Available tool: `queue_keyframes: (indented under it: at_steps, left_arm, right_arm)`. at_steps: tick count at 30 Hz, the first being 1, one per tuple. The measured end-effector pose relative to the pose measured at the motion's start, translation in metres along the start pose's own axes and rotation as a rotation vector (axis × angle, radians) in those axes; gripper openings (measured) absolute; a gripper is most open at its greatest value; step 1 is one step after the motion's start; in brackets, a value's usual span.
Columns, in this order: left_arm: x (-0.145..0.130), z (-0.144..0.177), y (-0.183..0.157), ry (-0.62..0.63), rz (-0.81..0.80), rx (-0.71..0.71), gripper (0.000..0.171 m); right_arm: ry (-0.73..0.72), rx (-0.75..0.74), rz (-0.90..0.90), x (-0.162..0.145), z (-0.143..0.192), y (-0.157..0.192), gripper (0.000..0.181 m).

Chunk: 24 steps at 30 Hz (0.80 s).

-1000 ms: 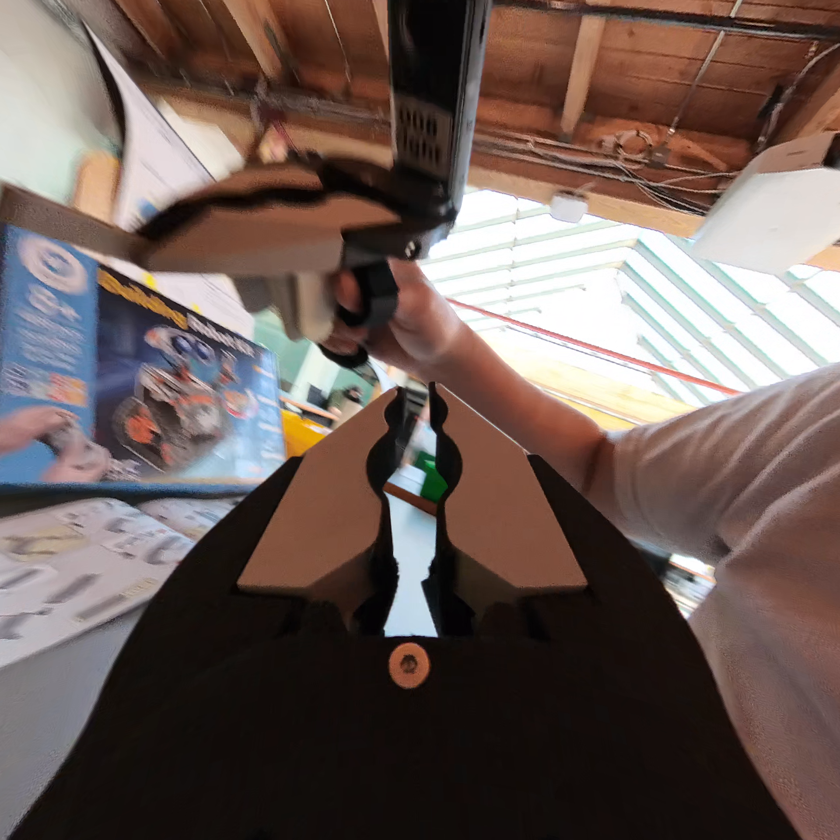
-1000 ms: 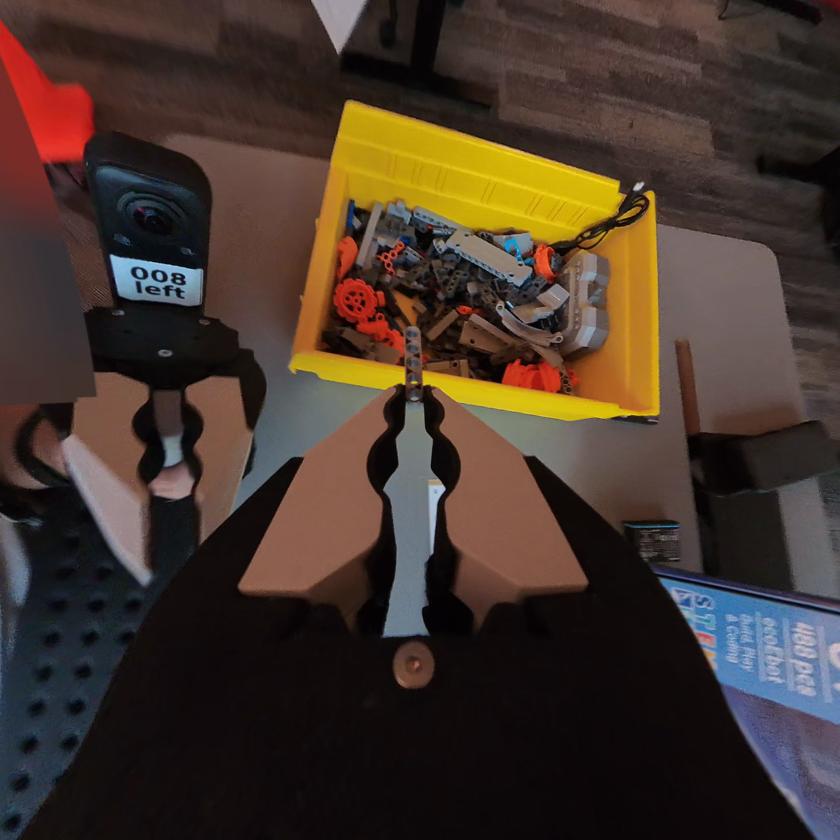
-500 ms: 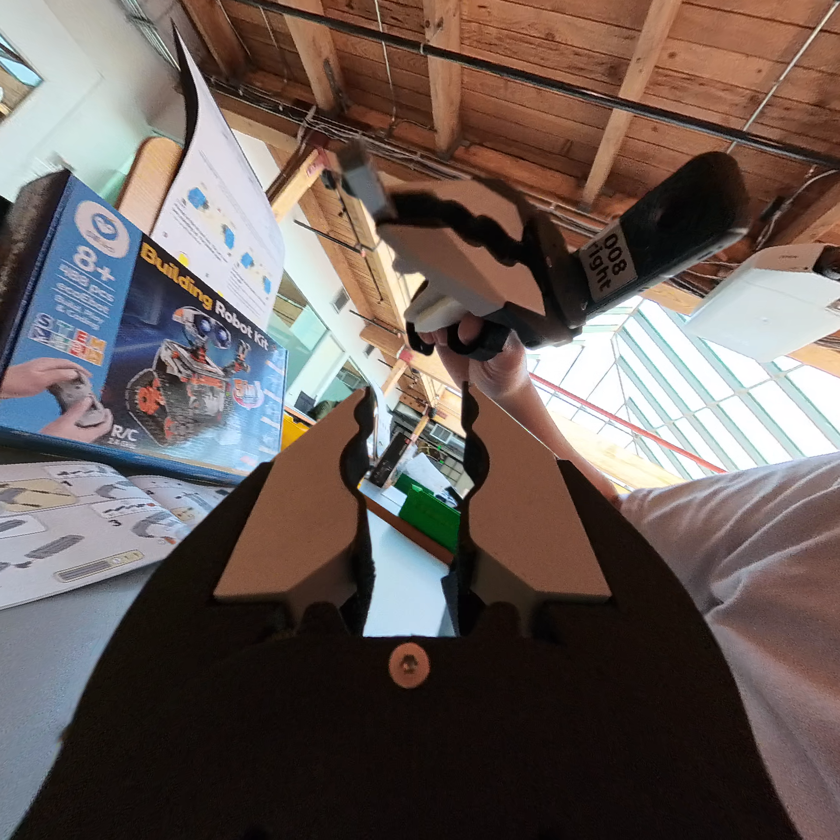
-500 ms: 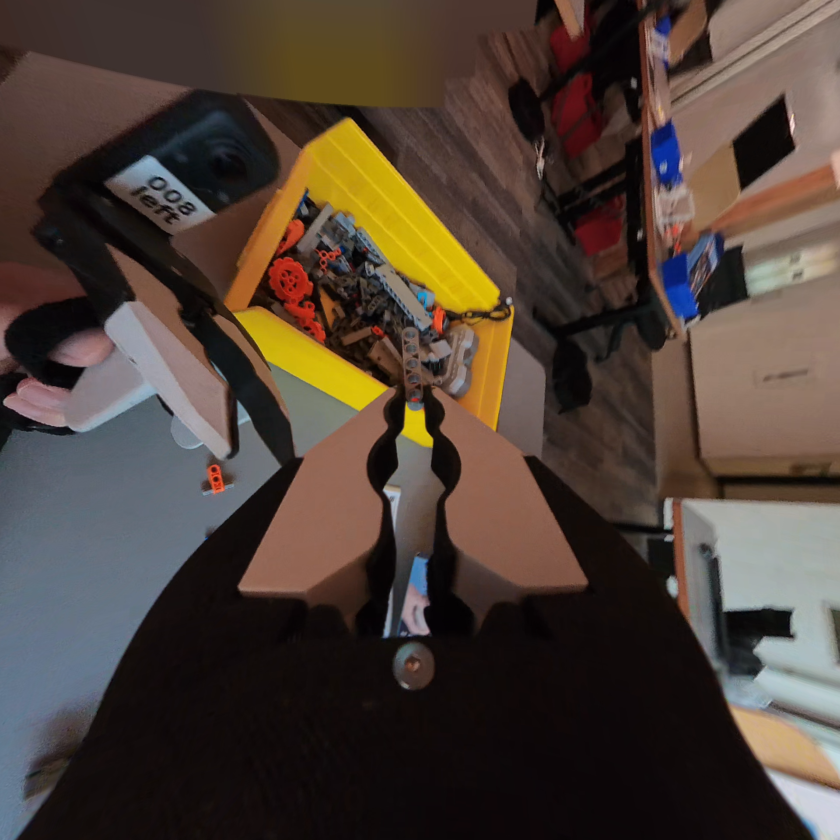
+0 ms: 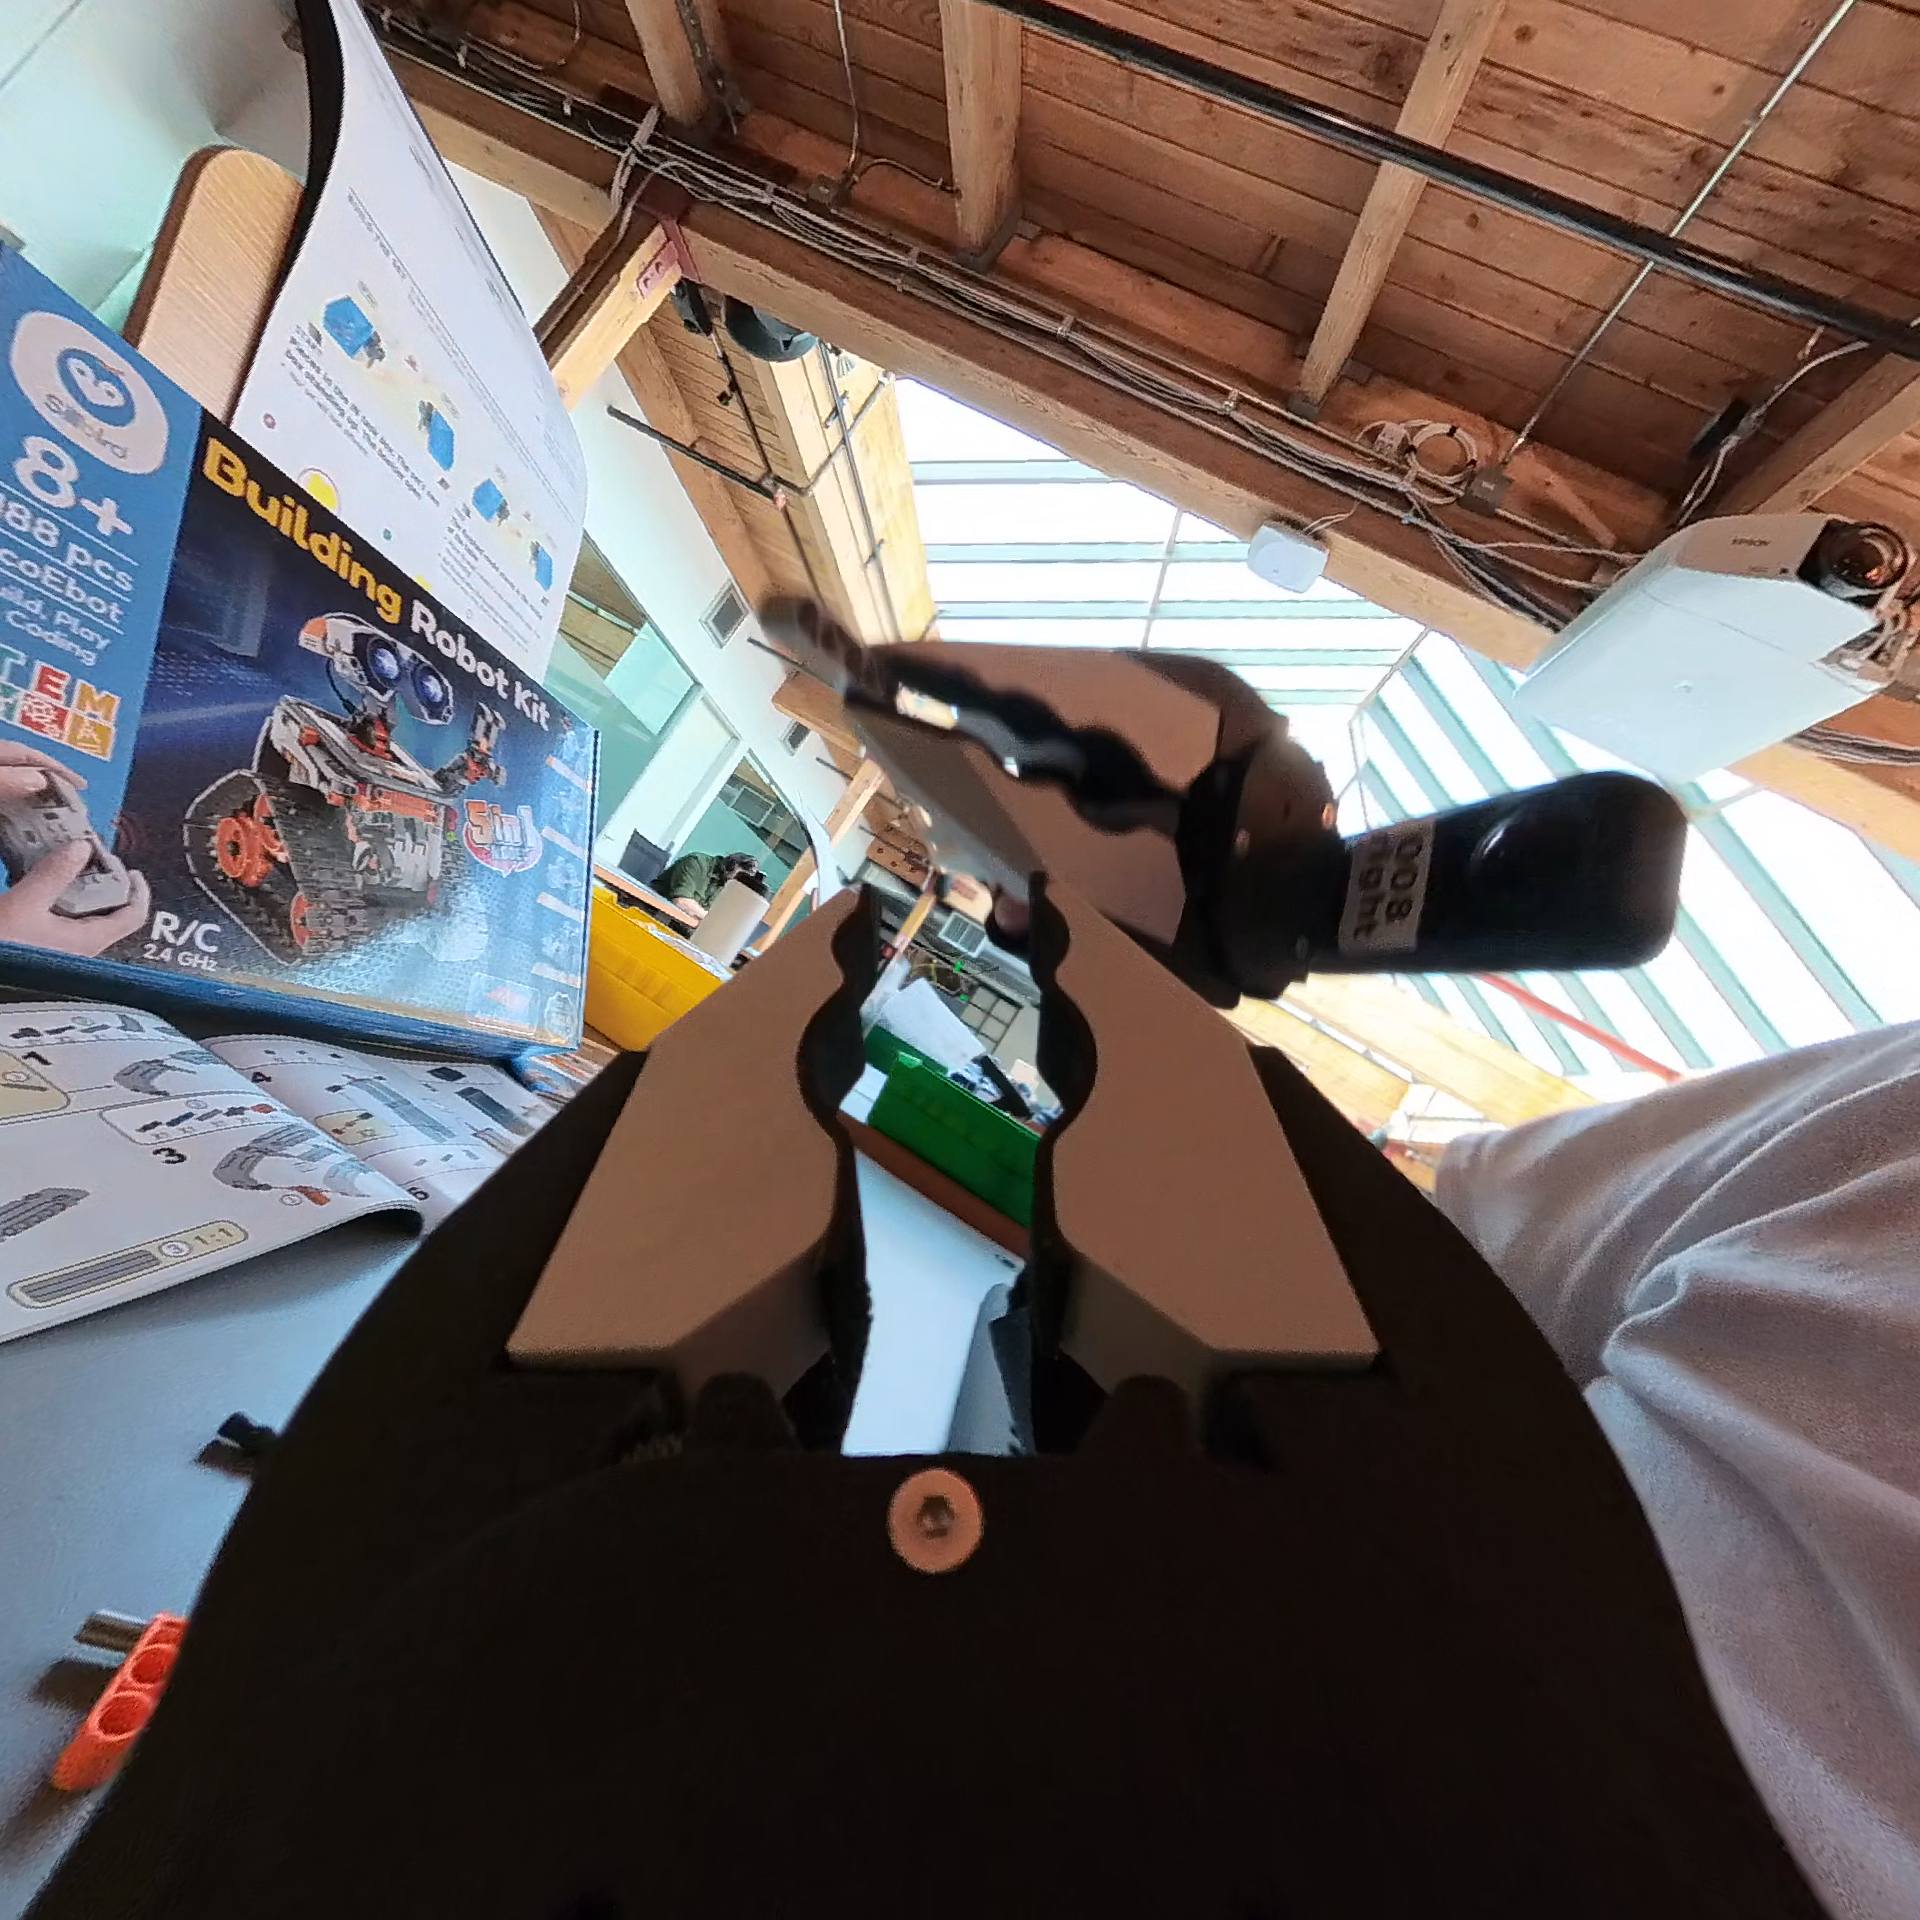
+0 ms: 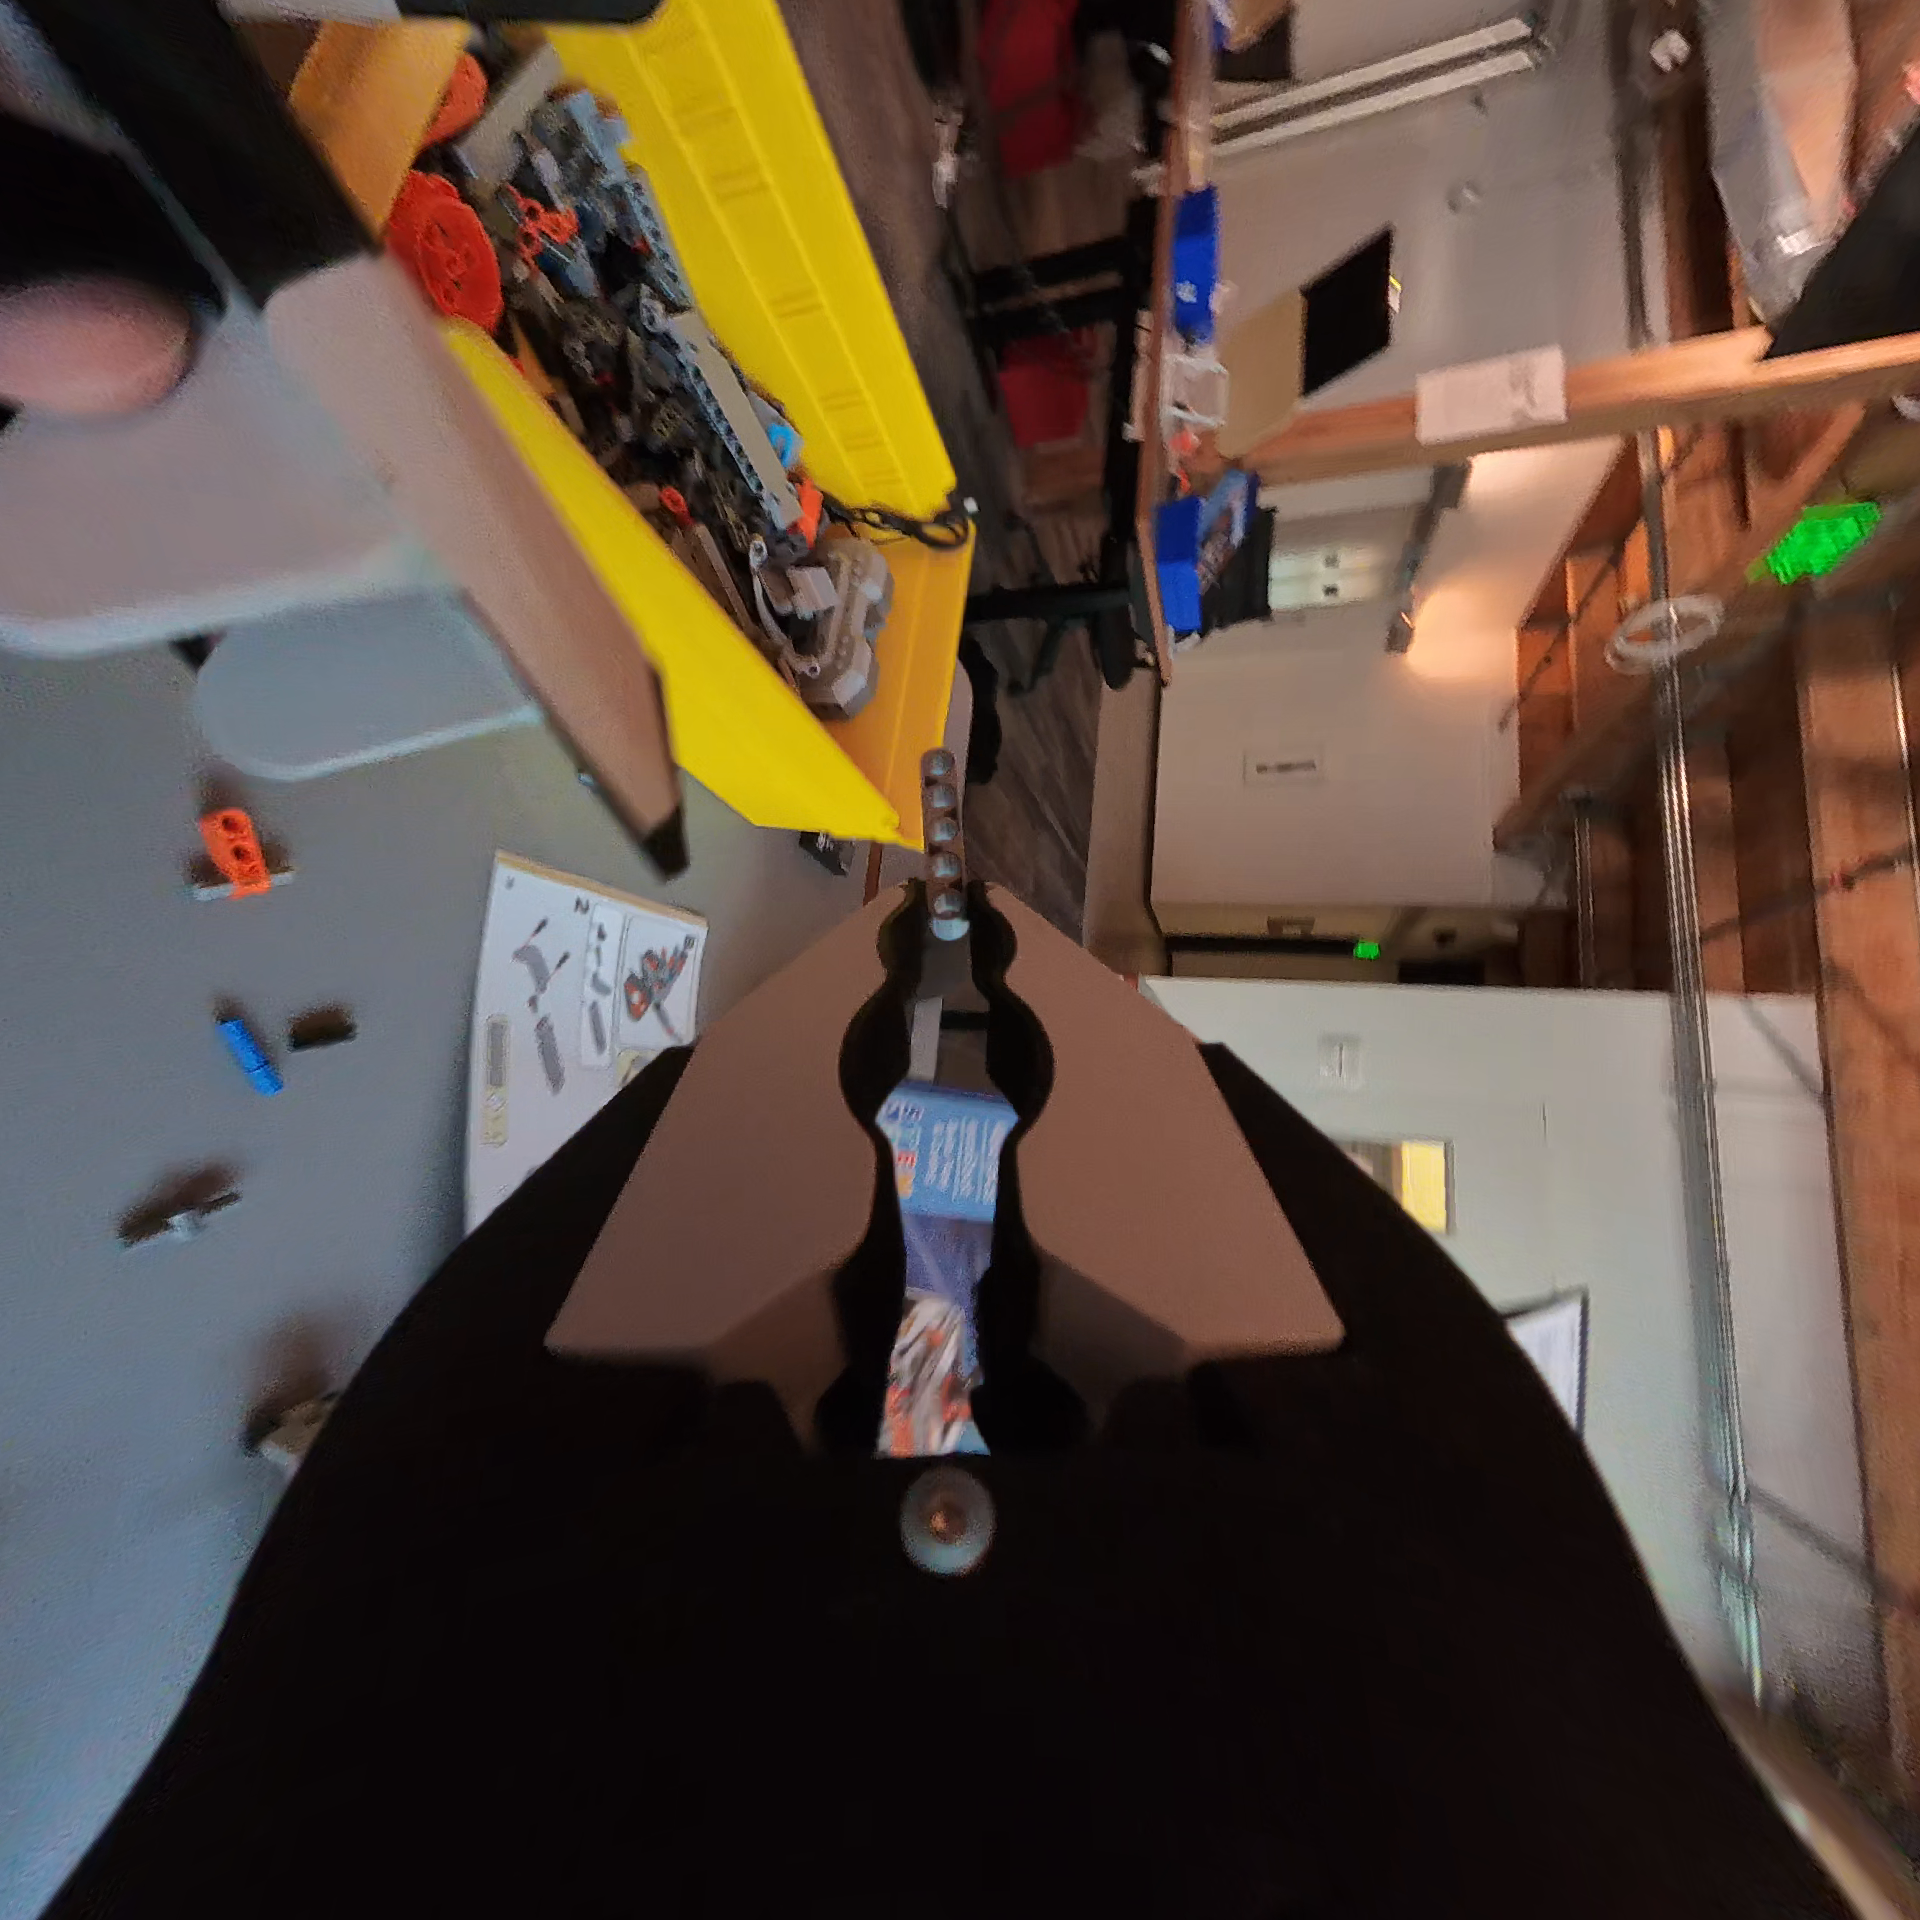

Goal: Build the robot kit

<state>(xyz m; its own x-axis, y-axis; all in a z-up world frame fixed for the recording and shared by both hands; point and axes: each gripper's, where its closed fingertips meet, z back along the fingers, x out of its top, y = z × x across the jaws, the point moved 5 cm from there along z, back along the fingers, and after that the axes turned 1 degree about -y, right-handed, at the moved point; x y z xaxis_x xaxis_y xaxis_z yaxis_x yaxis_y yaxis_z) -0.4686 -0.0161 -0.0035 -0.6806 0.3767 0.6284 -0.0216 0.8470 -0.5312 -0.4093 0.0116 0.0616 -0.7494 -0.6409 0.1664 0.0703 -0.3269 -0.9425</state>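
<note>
My right fingers (image 6: 943, 906) are clamped on a grey holed beam (image 6: 943, 821) held aloft beyond the yellow bin (image 6: 769, 748), my left fingers (image 5: 948, 914) gape empty, and small pieces (image 6: 234, 852) lie loose on the surface (image 6: 94, 1039).

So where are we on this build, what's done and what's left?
Done: a few small parts, such as an orange block and a blue pin, lie loose on the grey table by the open instruction booklet.
In hand: right gripper shut on a thin grey holed beam; left gripper open, empty.
Left: no joined parts in view; the yellow plastic bin holds most parts.
</note>
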Motion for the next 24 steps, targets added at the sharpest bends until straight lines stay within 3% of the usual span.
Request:
queue_keyframes:
  at_steps: [3,9,16,21,24]
  left_arm:
    - [-0.005,-0.003,0.0,0.034,-0.038,0.026,0.026]
    - [-0.021,-0.011,0.007,0.164,-0.122,0.103,0.026]
    - [-0.029,-0.009,0.018,0.201,-0.091,0.152,0.024]
    - [-0.036,-0.002,0.03,0.266,-0.19,0.304,0.017]
    - [-0.032,0.008,0.03,0.232,-0.125,0.397,0.017]
  right_arm:
    - [0.067,-0.046,-0.132,-0.034,0.032,0.02,0.007]
    - [0.059,-0.062,-0.642,-0.099,0.099,0.035,0.007]
    - [0.001,-0.123,-0.664,-0.13,0.172,0.052,0.007]
    - [-0.051,-0.116,-0.677,-0.151,0.191,0.065,0.007]
    - [-0.216,-0.104,-0.837,-0.159,0.192,0.061,0.007]
